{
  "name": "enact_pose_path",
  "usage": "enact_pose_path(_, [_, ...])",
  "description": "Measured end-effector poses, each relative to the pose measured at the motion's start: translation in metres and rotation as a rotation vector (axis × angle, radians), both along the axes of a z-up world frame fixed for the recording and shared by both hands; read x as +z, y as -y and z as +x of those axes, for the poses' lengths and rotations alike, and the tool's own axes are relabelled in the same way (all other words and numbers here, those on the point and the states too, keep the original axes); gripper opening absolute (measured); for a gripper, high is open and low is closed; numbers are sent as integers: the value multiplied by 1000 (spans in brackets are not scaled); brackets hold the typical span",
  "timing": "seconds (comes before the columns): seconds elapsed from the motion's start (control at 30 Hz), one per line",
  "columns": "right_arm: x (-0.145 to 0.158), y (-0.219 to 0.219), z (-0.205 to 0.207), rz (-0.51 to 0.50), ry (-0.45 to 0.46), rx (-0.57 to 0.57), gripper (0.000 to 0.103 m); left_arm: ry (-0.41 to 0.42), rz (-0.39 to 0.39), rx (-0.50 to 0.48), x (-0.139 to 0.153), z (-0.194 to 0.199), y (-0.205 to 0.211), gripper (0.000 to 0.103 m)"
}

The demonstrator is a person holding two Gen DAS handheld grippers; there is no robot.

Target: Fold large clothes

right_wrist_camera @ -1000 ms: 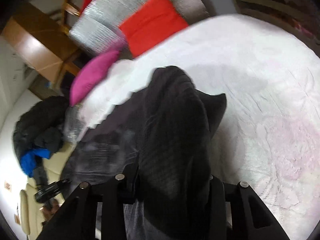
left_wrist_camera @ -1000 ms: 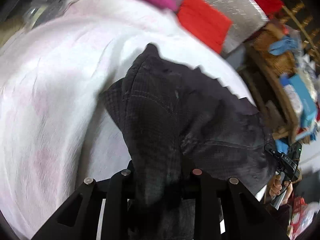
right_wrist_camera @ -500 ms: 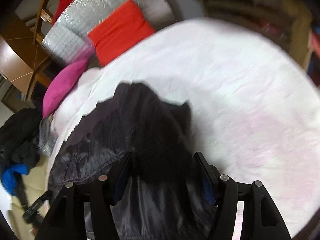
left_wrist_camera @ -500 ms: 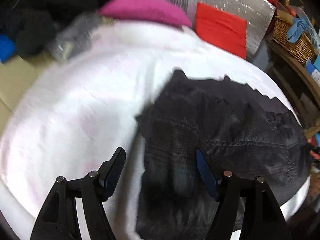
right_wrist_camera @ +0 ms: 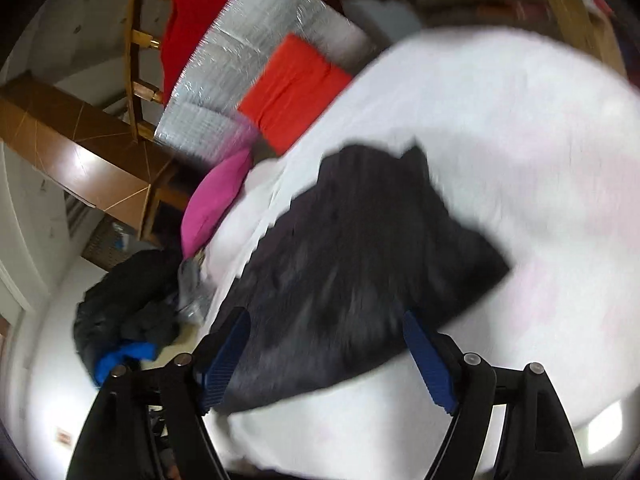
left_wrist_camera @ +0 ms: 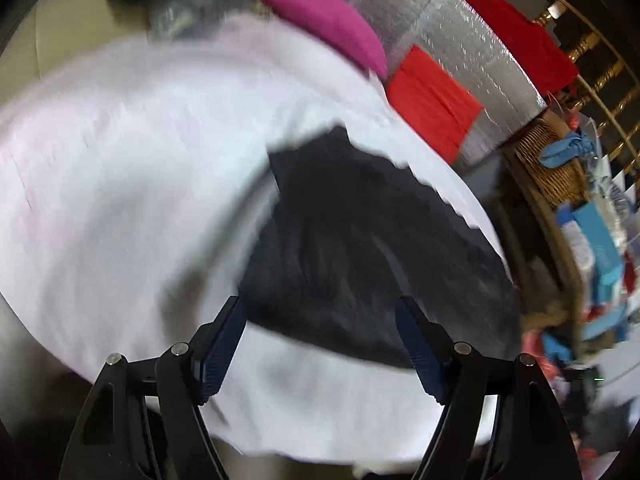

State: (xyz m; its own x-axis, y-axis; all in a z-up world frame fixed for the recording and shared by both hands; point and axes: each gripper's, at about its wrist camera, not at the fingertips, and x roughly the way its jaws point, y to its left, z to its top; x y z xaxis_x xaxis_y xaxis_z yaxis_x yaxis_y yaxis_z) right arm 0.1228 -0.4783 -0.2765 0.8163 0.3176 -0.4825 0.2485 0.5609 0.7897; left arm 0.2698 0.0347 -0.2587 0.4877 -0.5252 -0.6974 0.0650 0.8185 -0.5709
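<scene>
A dark folded garment [left_wrist_camera: 352, 256] lies flat on the white, faintly pink-patterned bed cover [left_wrist_camera: 132, 184]. My left gripper [left_wrist_camera: 320, 322] hangs just short of the garment's near edge; its jaws are opening, with nothing pressed between the blue pads [left_wrist_camera: 224, 344]. In the right wrist view the same garment [right_wrist_camera: 360, 264] spreads across the cover [right_wrist_camera: 540, 168]. My right gripper [right_wrist_camera: 326, 344] stands over the garment's near edge, jaws opening, and the cloth lies below the pads [right_wrist_camera: 428, 360] without being gripped. Both views are blurred by motion.
A pink pillow [left_wrist_camera: 328, 24], a red folded cloth [left_wrist_camera: 432, 100] and a silver foil-covered block [left_wrist_camera: 460, 48] sit at the bed's far end. A wicker basket [left_wrist_camera: 556, 168] and cluttered shelves stand to the right. A dark clothes pile [right_wrist_camera: 128, 308] lies on the floor at the left.
Both grippers were shut on the dark garment a second ago; they have let go and opened wide. Both have pulled back, and the garment now lies flat on the bed.
</scene>
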Motion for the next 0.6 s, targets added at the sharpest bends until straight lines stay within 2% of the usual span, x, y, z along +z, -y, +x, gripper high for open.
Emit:
enact_pose_path(0.1, [-28, -3, 4, 131, -69, 28, 82, -102, -62, -15, -18, 3, 7, 78])
enact_pose_path(0.27, [-60, 12, 12, 243, -125, -69, 82, -210, -120, 82, -42, 16, 8, 81])
enact_pose_path(0.43, [-81, 31, 21, 341, -132, -181, 82, -226, -178, 169, -55, 34, 3, 81])
enact_pose_path(0.53, [-77, 33, 26, 315, -91, -203, 83, -194, -173, 196, -51, 38, 2, 80])
enact_pose_path(0.6, [-70, 28, 29, 268, -73, -201, 80, -162, -164, 194, -46, 37, 2, 75])
